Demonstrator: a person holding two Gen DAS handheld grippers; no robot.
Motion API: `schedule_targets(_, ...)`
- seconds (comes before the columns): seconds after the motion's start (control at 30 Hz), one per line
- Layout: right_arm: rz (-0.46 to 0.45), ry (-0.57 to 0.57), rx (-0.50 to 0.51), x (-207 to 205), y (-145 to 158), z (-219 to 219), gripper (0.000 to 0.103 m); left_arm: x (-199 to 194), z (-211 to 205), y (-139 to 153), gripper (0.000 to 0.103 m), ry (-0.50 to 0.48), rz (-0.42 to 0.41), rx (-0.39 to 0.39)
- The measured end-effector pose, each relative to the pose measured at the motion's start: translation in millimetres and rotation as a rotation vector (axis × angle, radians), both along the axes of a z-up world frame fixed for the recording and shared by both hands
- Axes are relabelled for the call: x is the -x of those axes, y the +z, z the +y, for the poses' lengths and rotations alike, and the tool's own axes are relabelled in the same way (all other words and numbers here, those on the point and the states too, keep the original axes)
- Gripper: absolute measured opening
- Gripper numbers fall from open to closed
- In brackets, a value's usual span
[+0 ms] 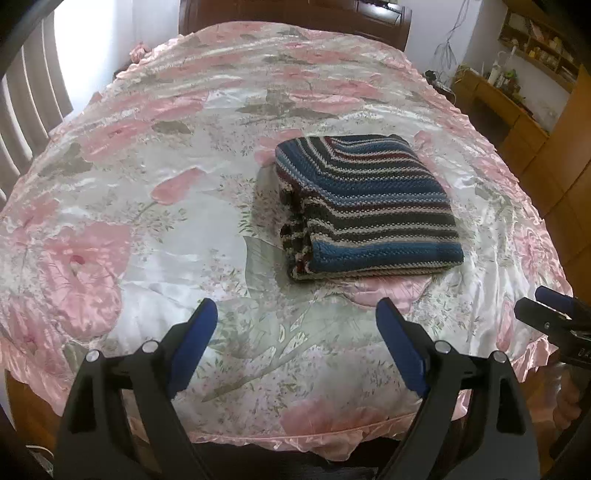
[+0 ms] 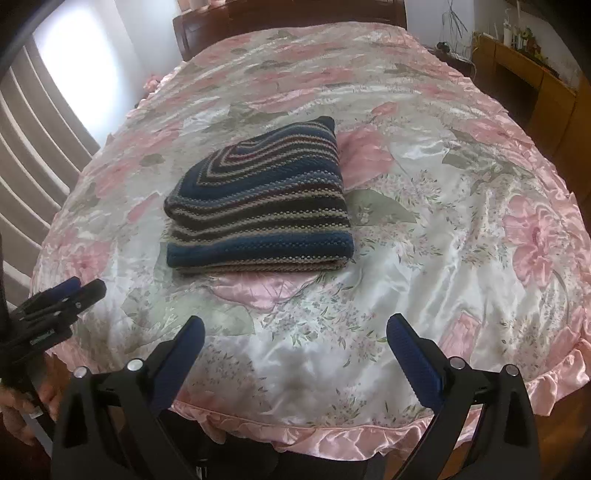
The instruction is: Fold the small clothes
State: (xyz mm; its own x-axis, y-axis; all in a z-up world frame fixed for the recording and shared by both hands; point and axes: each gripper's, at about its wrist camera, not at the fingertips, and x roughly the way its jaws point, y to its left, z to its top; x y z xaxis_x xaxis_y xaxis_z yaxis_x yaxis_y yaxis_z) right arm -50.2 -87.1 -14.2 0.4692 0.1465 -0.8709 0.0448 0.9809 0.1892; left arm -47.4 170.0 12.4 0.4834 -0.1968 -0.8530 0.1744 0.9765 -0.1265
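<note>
Both the left gripper point(image 1: 295, 332) and the right gripper point(image 2: 295, 343) hang wide and empty over the near edge of the bed, well apart from the striped knit garment point(image 1: 364, 206), which lies folded mid-bed. Judging by its loose layered left edge, a one-sided pinch could drag the stack open on the slippery satin bedspread point(image 1: 155, 229). Nothing stands between; a wooden headboard point(image 1: 295, 14) and shelves point(image 1: 535, 40) sit far behind.

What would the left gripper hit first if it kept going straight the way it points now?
Probably the shiny pink floral bedspread: the open left gripper aims just left of the folded blue striped knit garment, so it may only graze that bundle's layered edge. Depth is hard to judge here.
</note>
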Motion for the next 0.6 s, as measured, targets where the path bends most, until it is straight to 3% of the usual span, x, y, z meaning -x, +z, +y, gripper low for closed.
schedule_targets(0.6, -0.024, 0.023, 0.033, 10.5, 18.7, 22.7, 0.099, 21.4, 1.6, 23.5, 0.089, 0.018, -0.072, -0.042)
